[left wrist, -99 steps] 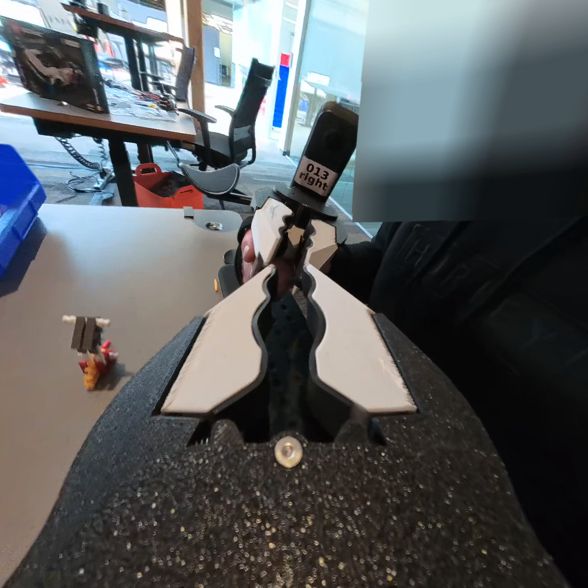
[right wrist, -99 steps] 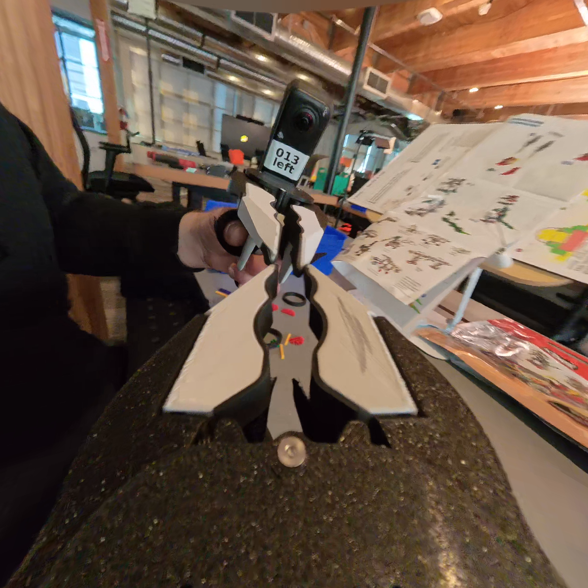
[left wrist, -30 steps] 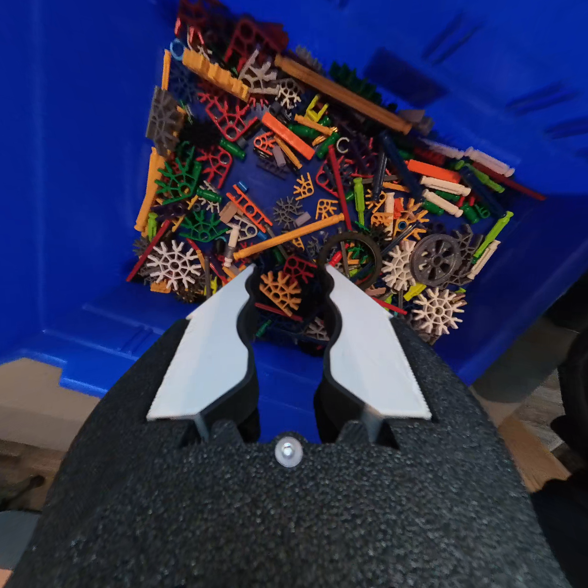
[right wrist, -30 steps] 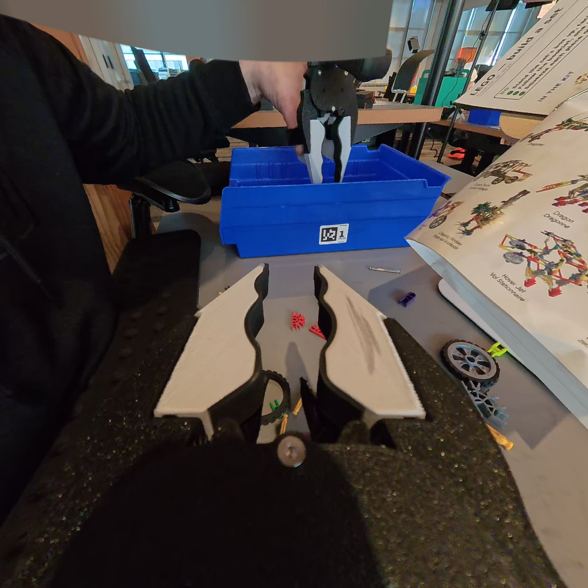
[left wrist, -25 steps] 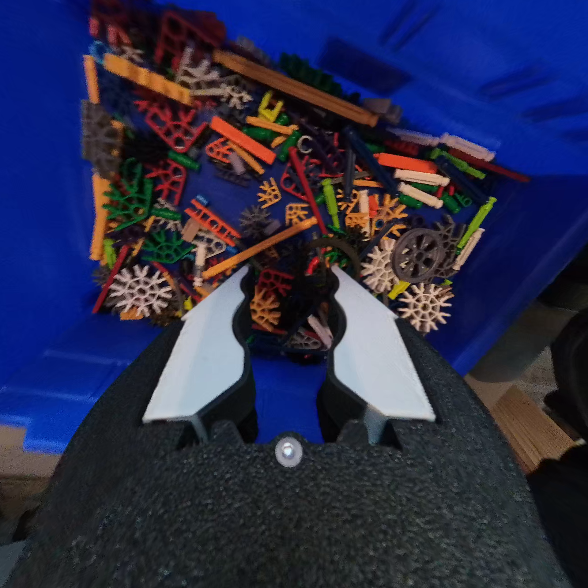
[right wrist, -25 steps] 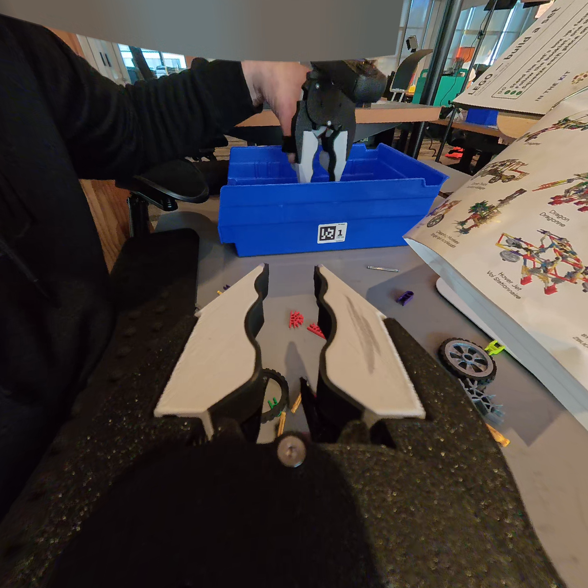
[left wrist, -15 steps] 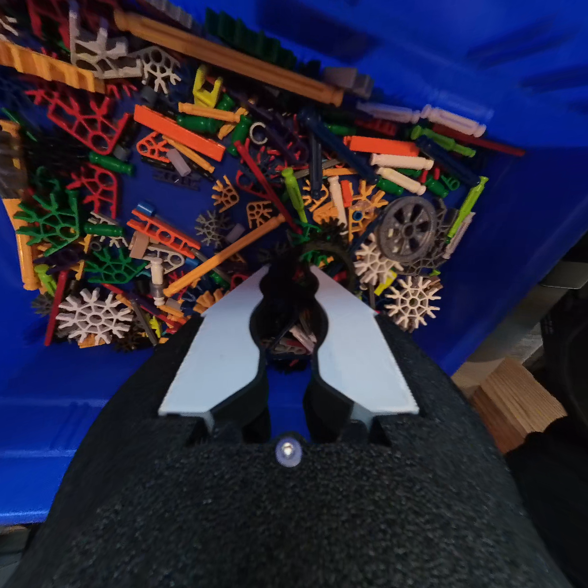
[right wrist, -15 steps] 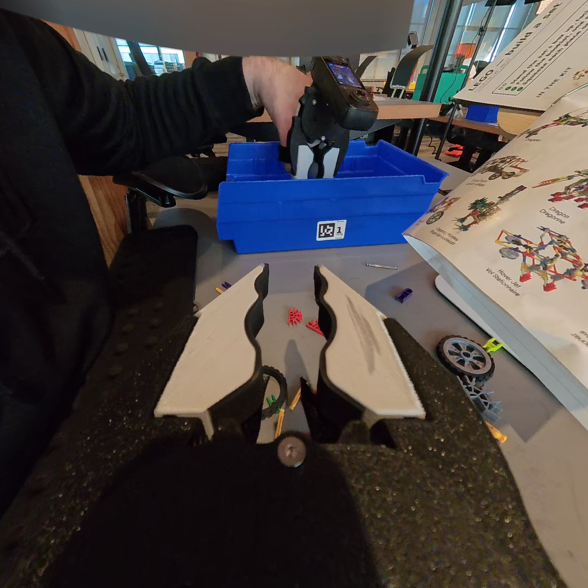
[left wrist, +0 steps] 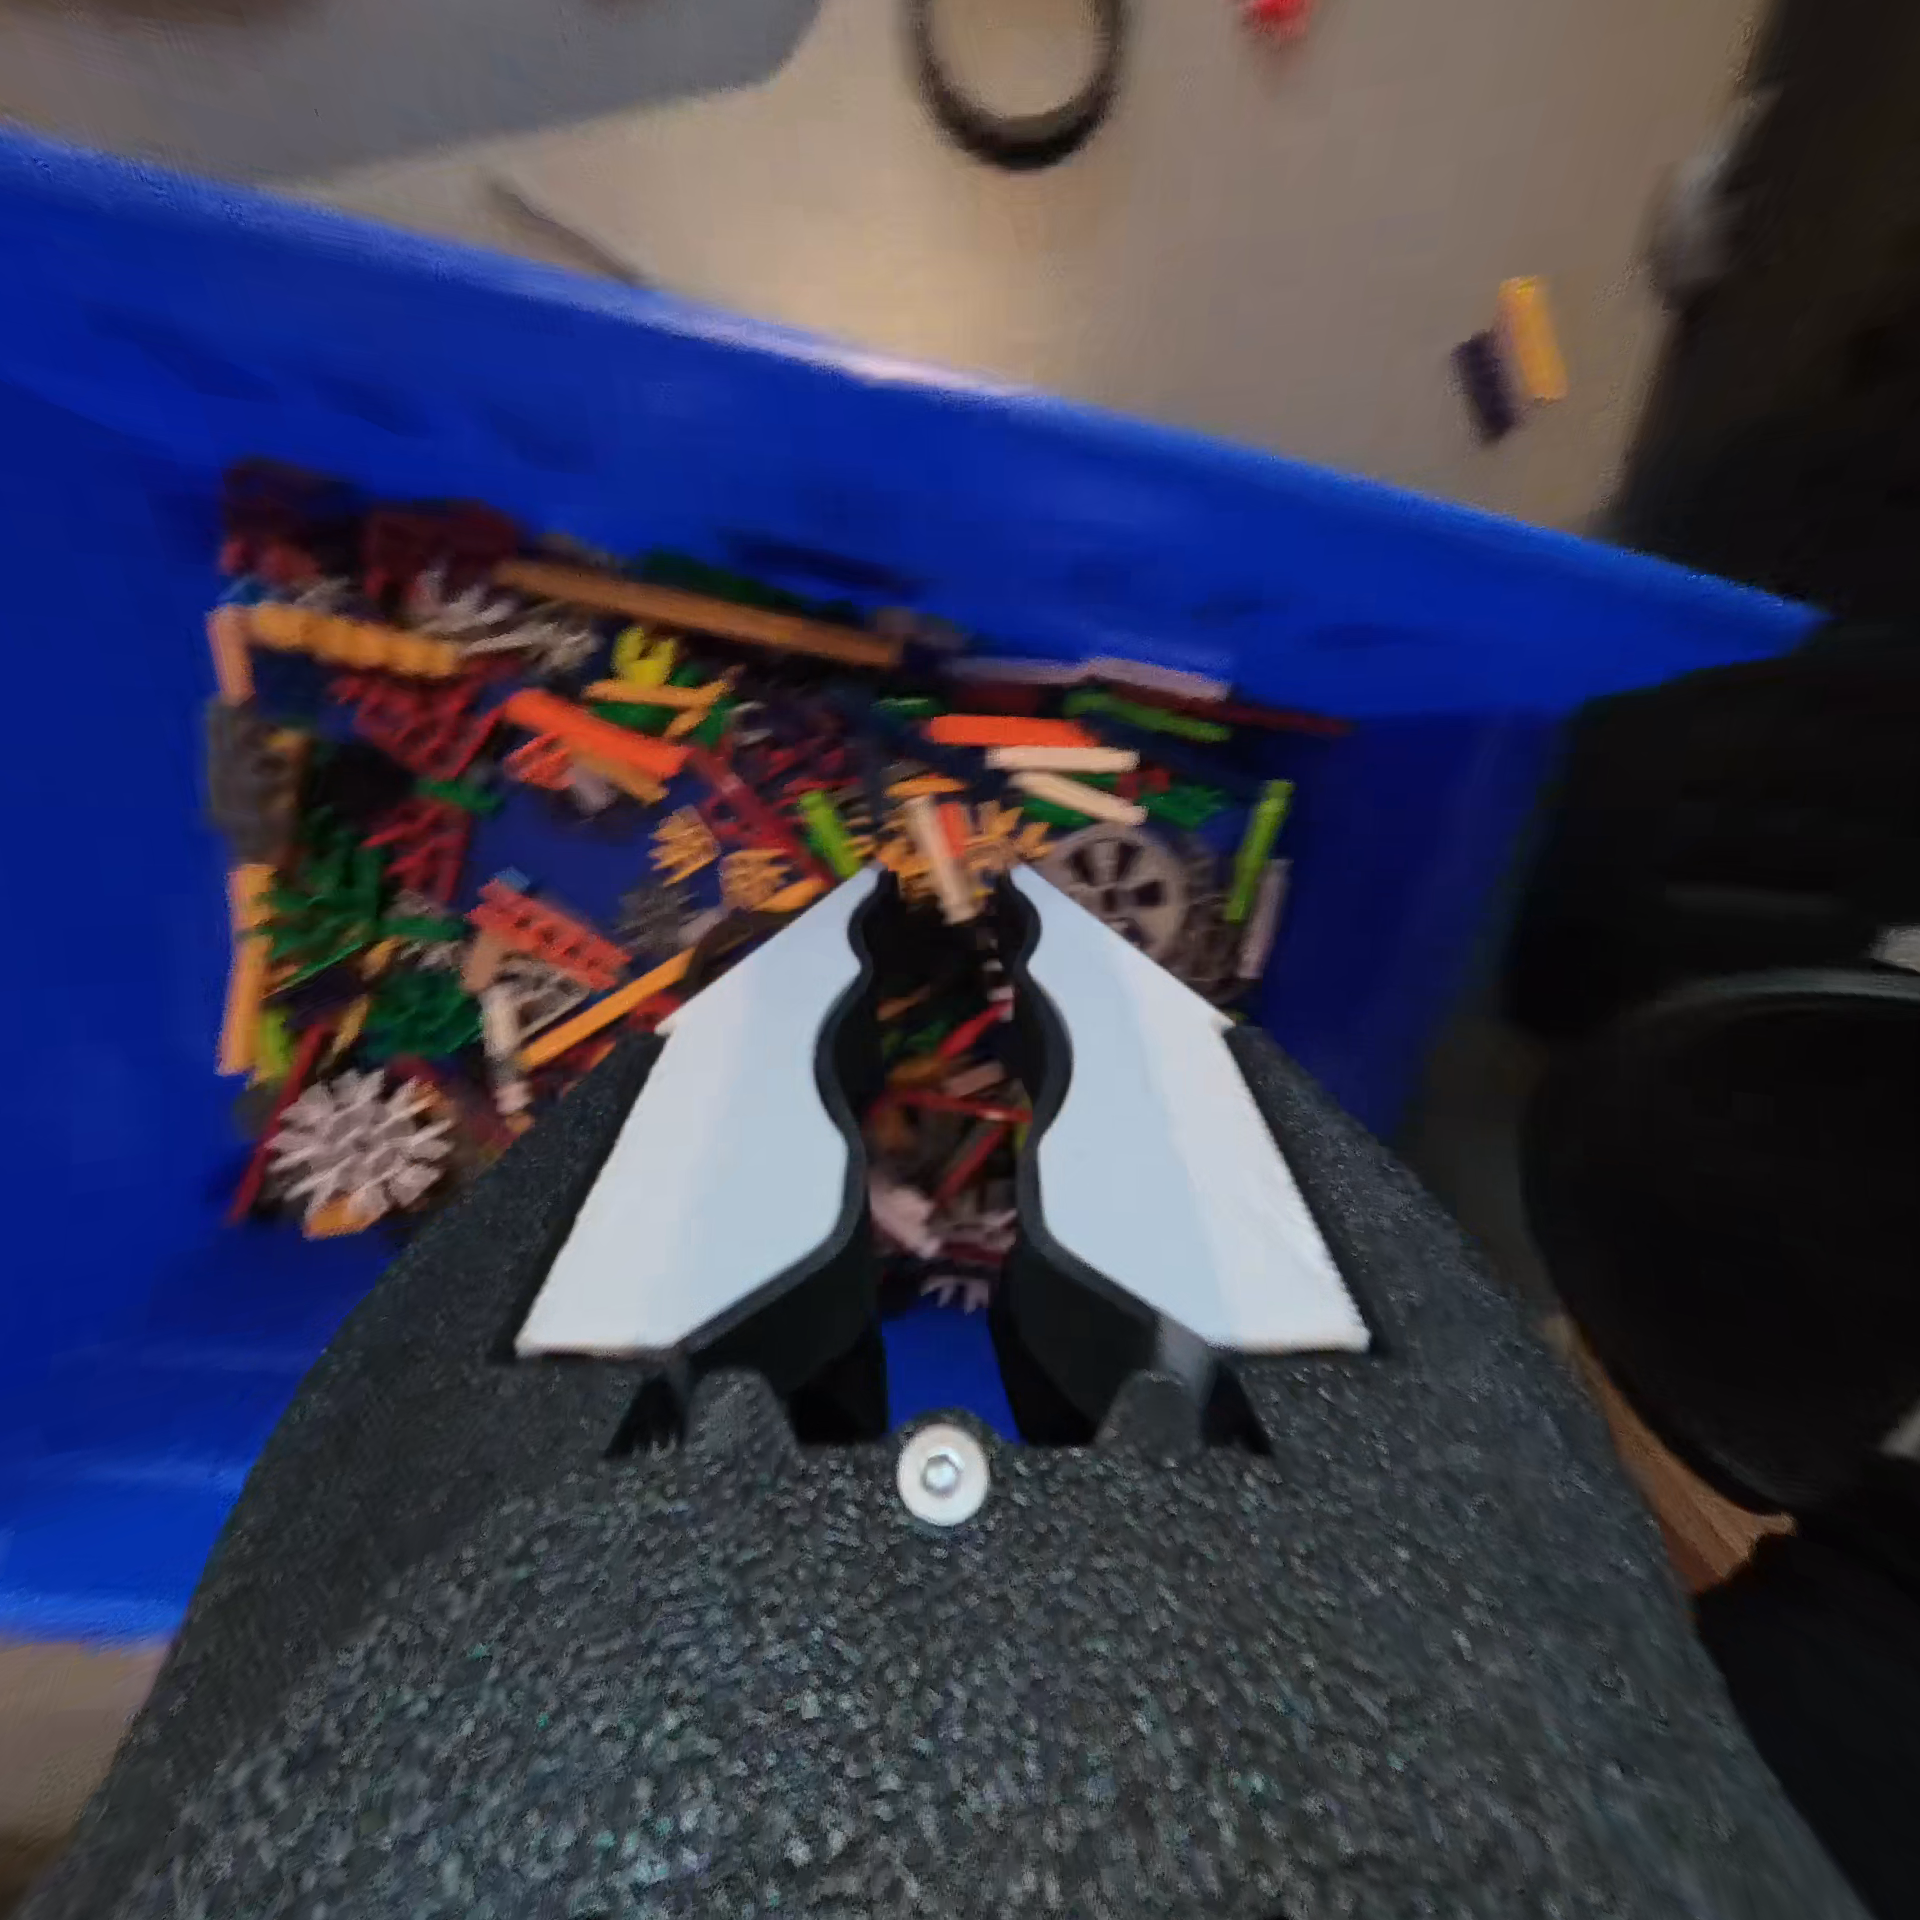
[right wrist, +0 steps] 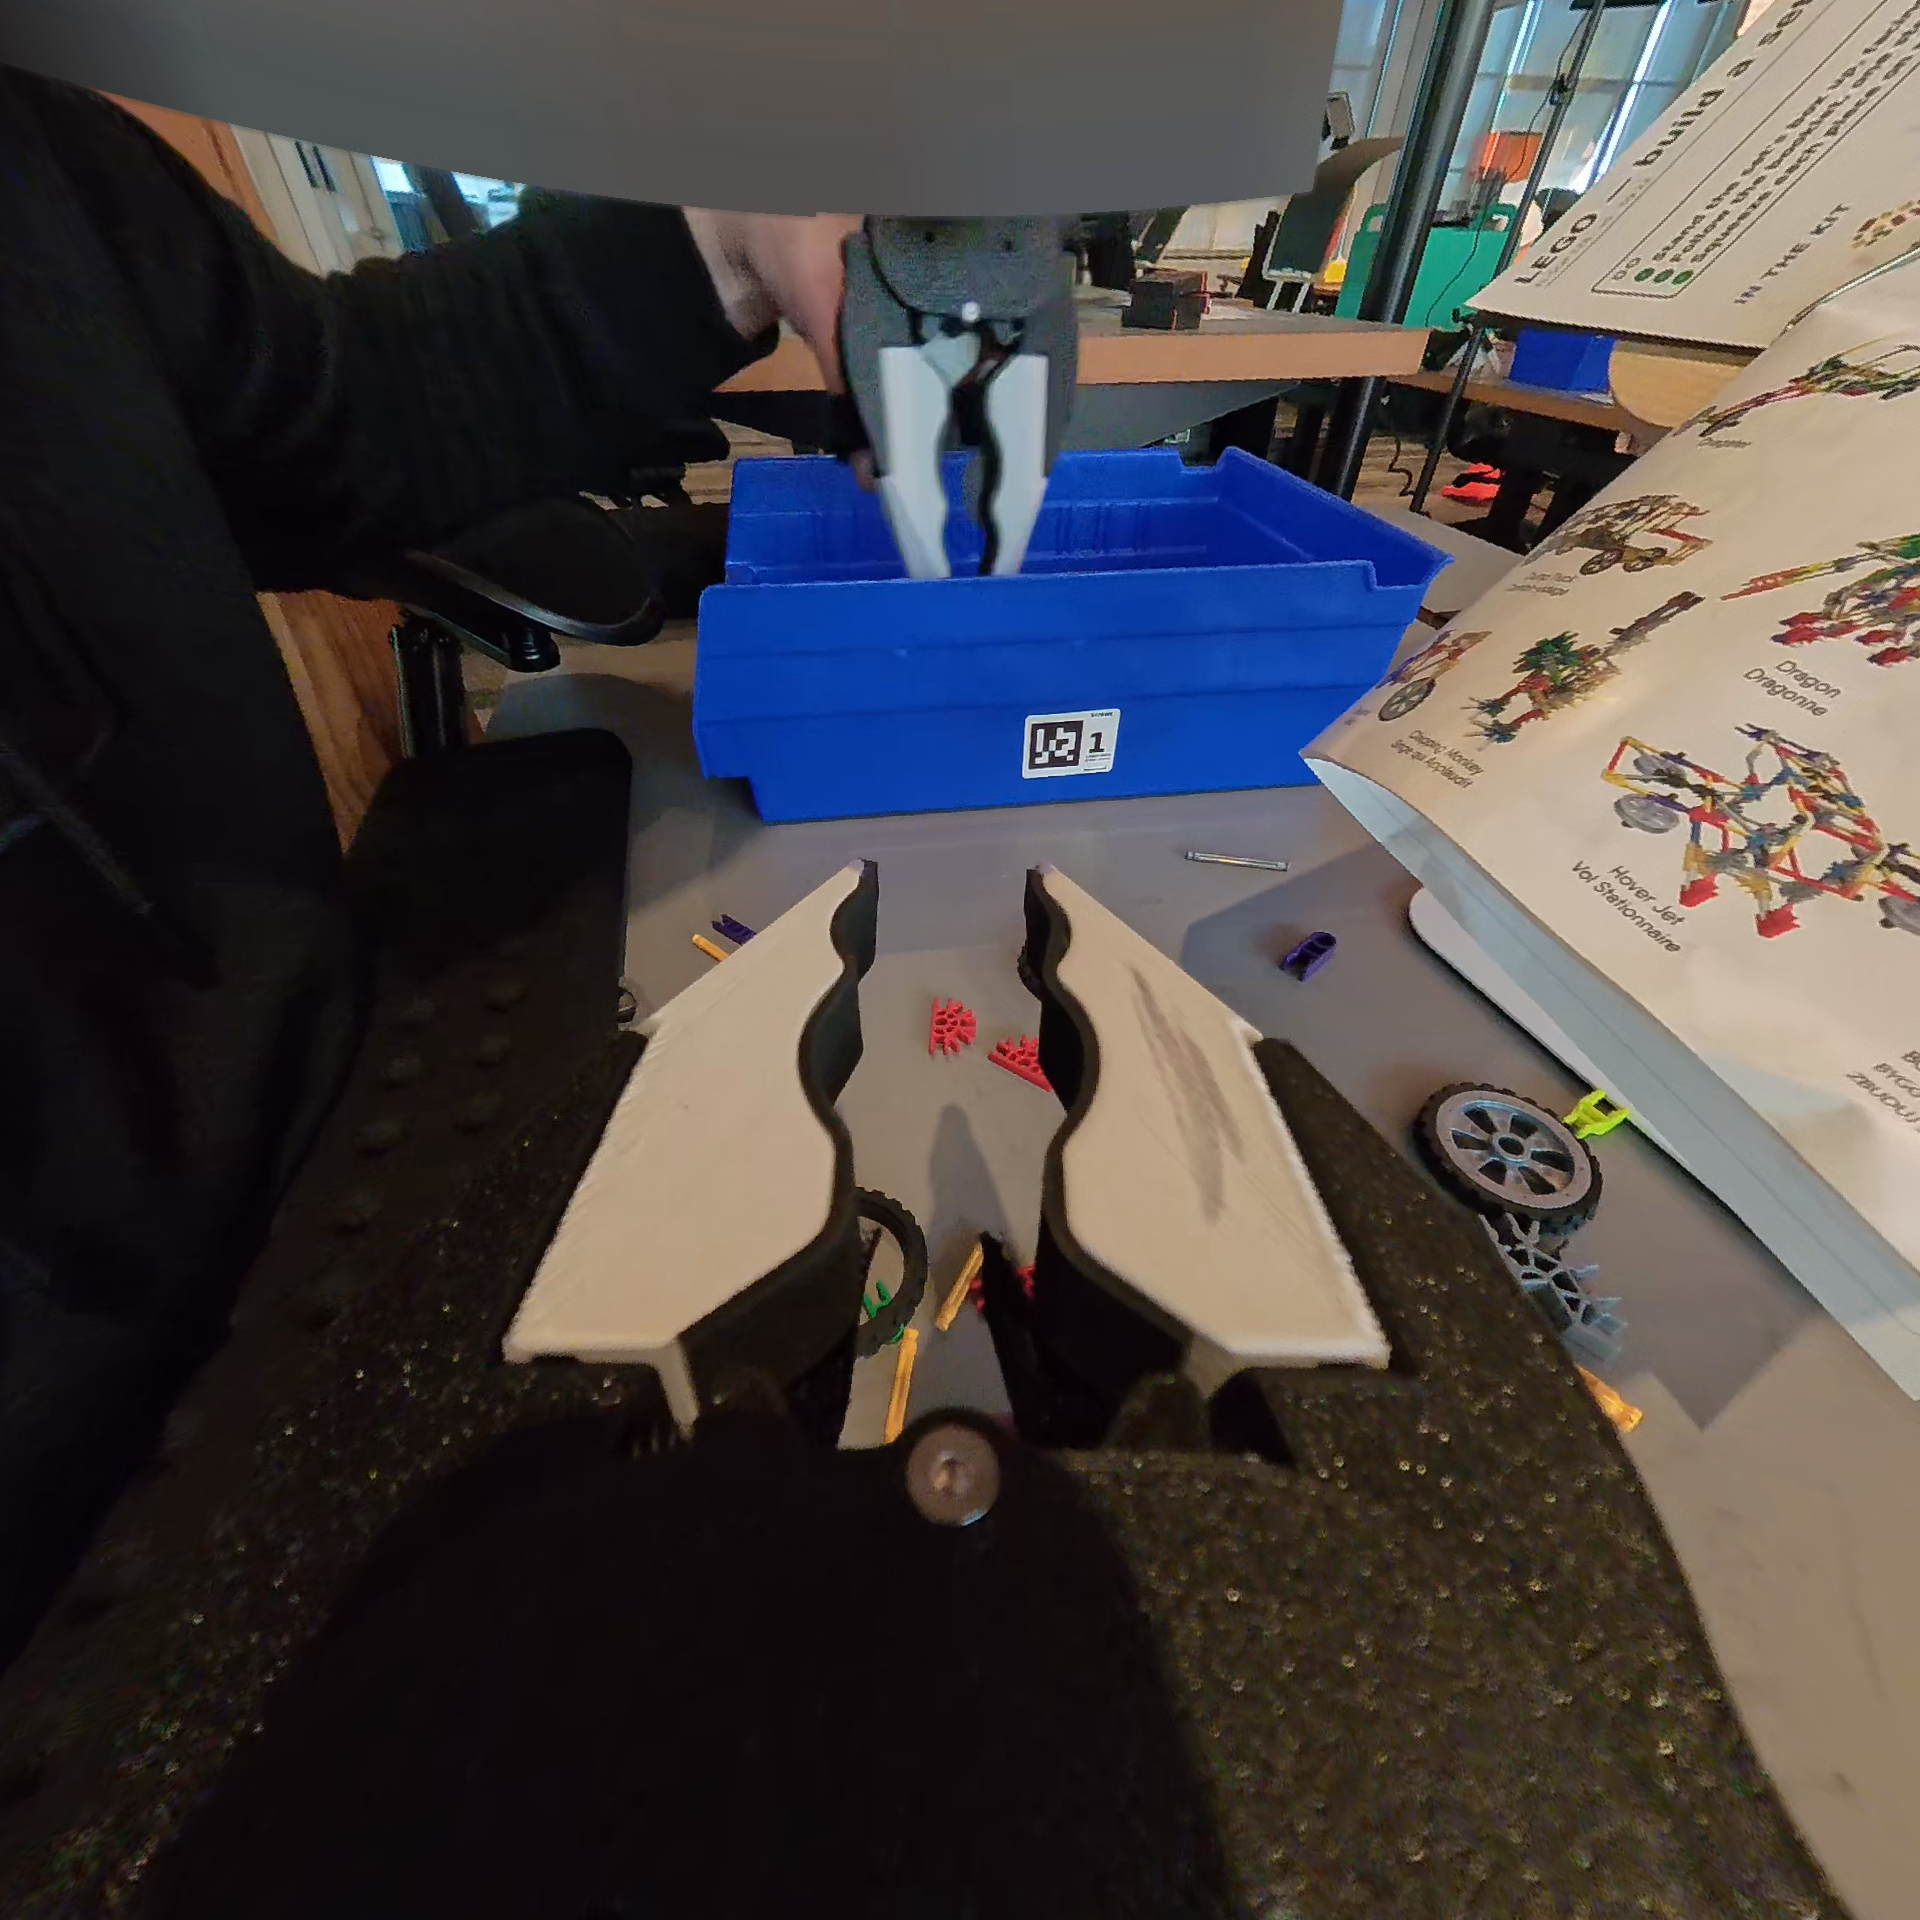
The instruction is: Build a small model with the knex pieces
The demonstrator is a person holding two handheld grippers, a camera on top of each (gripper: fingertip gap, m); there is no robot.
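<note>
1. Two handheld grippers are at a grey table (right wrist: 1039, 831). The left gripper (left wrist: 945, 883) hangs tips-down over a blue bin (left wrist: 935, 499); from the right wrist view its tips (right wrist: 961, 566) sit just inside the rim of that bin (right wrist: 1039, 665).
2. Left claw: narrowed to a slim gap. A dark blurred shape lies between the fingers; I cannot tell whether it is gripped.
3. Bin contents: a loose heap of construction-toy pieces (left wrist: 623, 779), made up of orange, red, green and cream rods, a white snowflake connector (left wrist: 353, 1143) and a grey spoked wheel (left wrist: 1122, 883).
4. Right gripper (right wrist: 951, 873): held low over the table, claw parted wide, holding nothing.
5. Between its fingers lie two red connectors (right wrist: 951, 1027), flat on the table. A black tyre (right wrist: 904, 1262) shows partly under the left finger.
6. To its right are a tyred wheel (right wrist: 1512, 1153), a purple clip (right wrist: 1307, 954) and an open instruction booklet (right wrist: 1662, 779), propped up.
</note>
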